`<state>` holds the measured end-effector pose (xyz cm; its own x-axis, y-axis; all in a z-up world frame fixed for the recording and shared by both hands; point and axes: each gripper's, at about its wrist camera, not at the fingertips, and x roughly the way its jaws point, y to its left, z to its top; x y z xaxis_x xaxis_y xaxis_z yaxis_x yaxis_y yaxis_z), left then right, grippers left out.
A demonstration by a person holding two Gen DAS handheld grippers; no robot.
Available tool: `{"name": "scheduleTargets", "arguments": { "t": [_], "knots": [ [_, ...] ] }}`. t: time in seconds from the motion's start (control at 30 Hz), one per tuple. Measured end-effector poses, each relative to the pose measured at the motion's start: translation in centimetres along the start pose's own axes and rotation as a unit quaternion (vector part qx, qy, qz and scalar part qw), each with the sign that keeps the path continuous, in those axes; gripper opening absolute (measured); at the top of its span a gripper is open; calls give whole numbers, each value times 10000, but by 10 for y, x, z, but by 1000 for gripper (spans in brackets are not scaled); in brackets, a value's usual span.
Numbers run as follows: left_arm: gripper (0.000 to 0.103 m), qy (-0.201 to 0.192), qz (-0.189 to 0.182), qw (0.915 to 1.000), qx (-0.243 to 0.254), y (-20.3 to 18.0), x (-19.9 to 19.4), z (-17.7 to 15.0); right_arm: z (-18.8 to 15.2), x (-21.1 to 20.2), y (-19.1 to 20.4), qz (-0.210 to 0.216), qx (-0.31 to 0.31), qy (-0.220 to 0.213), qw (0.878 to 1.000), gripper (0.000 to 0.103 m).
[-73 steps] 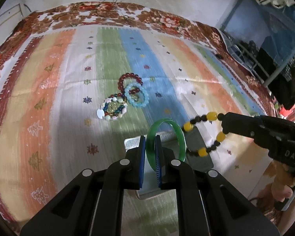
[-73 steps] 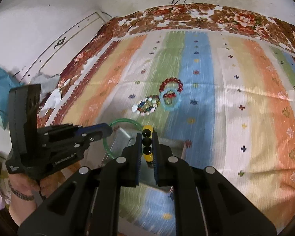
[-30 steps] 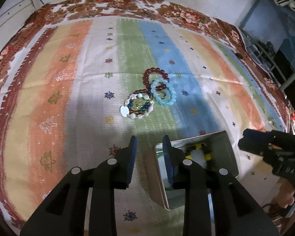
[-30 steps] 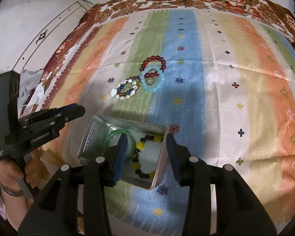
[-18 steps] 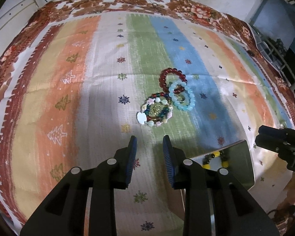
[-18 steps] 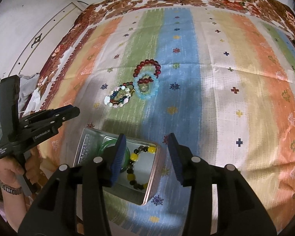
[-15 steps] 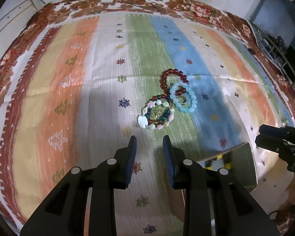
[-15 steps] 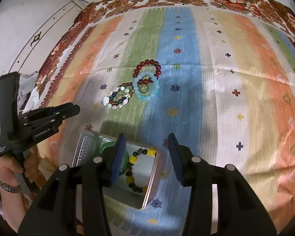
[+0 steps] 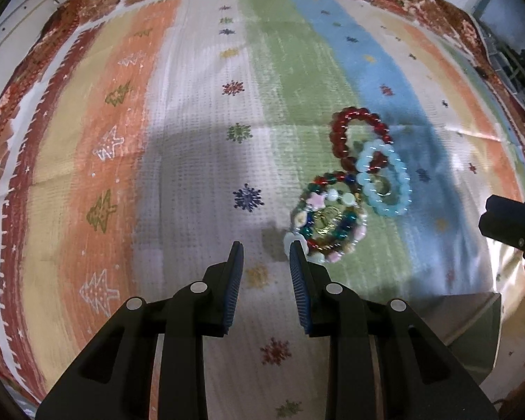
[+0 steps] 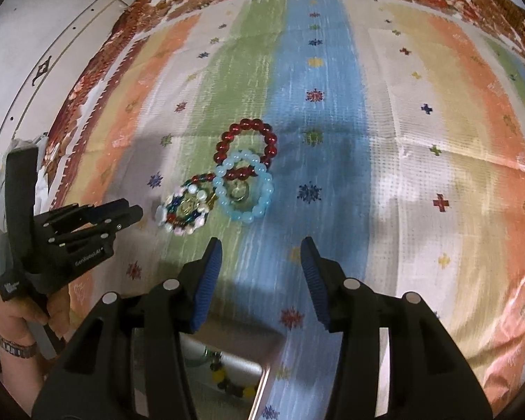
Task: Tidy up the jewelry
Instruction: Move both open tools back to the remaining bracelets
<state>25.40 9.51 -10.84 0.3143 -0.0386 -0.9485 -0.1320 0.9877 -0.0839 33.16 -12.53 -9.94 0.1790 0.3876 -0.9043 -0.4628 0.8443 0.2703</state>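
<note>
Three bracelets lie together on the striped cloth: a dark red bead one [image 10: 248, 140], a light blue bead one [image 10: 243, 190] overlapping it, and a multicolour one [image 10: 183, 215] with a gold charm. My left gripper [image 9: 265, 248] is open and empty, its right finger close beside the multicolour bracelet [image 9: 327, 224]. My right gripper [image 10: 260, 245] is open and empty, just short of the light blue bracelet. A metal tin [image 10: 260, 388] behind the right fingers holds a green bangle and a yellow-and-black bead bracelet [image 10: 234, 381].
The striped cloth [image 9: 122, 175] has a floral border and covers the whole surface. A small gold ring [image 10: 239, 192] sits inside the light blue bracelet. A hand [image 10: 17, 315] holds the left gripper [image 10: 133, 211] at the cloth's left side. White floor lies beyond the cloth.
The green bangle and the bead bracelet were let go into the tin. Both grippers then moved forward from the tin toward the three bracelets, and the right jaws widened slightly.
</note>
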Motion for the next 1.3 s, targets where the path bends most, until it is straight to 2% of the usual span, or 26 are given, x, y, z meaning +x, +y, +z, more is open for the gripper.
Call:
{"name": "scheduleTargets", "arguments": {
  "t": [0.17, 0.43, 0.67, 0.97, 1.03, 1.17, 1.3],
  "knots": [
    [27, 31, -63, 10000, 34, -2, 3, 4, 15, 26, 2, 108, -9, 302, 9995, 48],
    [27, 282, -38, 9996, -28, 2, 20, 8, 31, 48, 4, -175, -80, 415, 9990, 48],
    [27, 300, 52, 9995, 59, 0, 26, 12, 41, 70, -2, -480, -23, 512, 9975, 48],
    [29, 290, 44, 9996, 53, 0, 27, 16, 47, 79, -4, -450, 81, 589, 9972, 48],
    [34, 285, -61, 9996, 34, 2, 26, 16, 48, 82, -4, -435, 118, 595, 9972, 48],
    [34, 291, -219, 9993, 14, 0, 25, 15, 50, 85, -12, -338, 268, 606, 9972, 48],
    [34, 303, -120, 9994, 101, -6, 28, 14, 56, 88, -14, -261, 369, 624, 9970, 48]
  ]
}}
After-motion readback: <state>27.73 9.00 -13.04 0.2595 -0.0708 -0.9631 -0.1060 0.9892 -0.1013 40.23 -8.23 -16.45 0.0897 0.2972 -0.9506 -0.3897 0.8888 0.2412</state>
